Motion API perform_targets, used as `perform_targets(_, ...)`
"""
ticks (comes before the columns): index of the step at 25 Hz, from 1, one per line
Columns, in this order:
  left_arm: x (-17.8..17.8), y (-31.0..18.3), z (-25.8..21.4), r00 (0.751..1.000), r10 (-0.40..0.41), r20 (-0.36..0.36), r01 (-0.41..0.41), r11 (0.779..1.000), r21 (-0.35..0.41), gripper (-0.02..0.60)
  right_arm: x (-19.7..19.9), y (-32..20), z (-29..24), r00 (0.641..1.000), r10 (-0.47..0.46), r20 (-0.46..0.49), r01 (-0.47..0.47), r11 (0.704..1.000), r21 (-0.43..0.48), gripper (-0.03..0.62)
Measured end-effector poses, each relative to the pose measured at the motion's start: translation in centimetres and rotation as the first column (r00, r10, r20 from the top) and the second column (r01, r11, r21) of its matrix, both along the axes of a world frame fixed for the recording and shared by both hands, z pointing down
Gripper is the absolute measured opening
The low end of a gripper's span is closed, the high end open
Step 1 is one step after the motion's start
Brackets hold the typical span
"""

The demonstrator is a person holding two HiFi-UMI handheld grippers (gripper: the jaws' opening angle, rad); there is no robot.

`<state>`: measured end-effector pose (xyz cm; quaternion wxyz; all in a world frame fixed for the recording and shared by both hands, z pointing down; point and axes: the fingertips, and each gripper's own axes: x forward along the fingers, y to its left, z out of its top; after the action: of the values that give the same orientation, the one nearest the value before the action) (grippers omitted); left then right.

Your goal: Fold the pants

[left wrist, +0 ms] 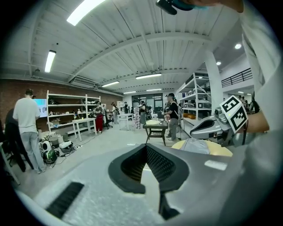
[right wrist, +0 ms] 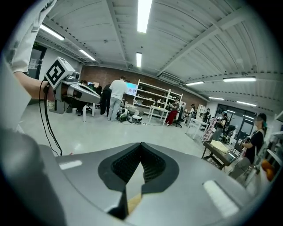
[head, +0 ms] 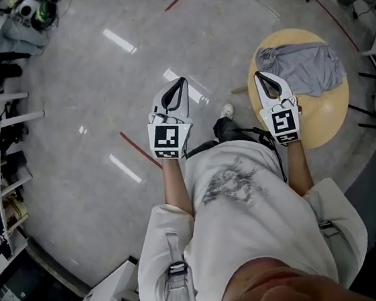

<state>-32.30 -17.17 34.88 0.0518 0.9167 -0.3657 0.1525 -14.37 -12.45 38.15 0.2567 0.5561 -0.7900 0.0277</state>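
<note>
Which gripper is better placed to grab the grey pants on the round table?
Probably the right gripper: it hangs at the table edge beside the pants, while the left gripper is over the floor. Both are shut and empty.

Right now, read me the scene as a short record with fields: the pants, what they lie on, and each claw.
Pants: grey fabric pants, crumpled and unfolded
Support: round light wooden table, with the pants on its far part
Left claw: shut, empty, held over the grey floor, left of the table
Right claw: shut, empty, held by the table's left edge, not holding the pants
Task status: folding not yet begun
</note>
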Motion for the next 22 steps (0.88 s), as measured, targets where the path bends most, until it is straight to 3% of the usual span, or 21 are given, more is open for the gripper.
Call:
perform_targets(8, 5.8, -3.8, 0.7, 0.991, 0.131, 0.009, -0.131, 0.991, -0.014, 0.008, 3.2, -1.8, 0.9, 0.996, 0.086, 0.027, -0.086, 0.996, -0.021, 0.008)
perform_targets(13, 10.3, -5.0, 2.0, 0.959, 0.282, -0.004, -0.282, 0.959, -0.036, 0.008, 4.6, -1.3, 2.5, 0.985, 0.167, 0.031, -0.165, 0.984, -0.070, 0.009)
perform_targets(17, 14.1, -5.5, 3.3, 0.900, 0.437, -0.005, -0.437, 0.899, -0.046, 0.008, 5.9, -0.8, 3.6, 0.963, 0.269, 0.025, -0.266, 0.959, -0.101, 0.008)
perform_targets(22, 18.2, -5.4, 4.9, 0.785, 0.619, -0.013, -0.619, 0.783, -0.060, 0.008, 7.7, 0.1, 5.4, 0.905, 0.425, 0.018, -0.418, 0.897, -0.143, 0.009)
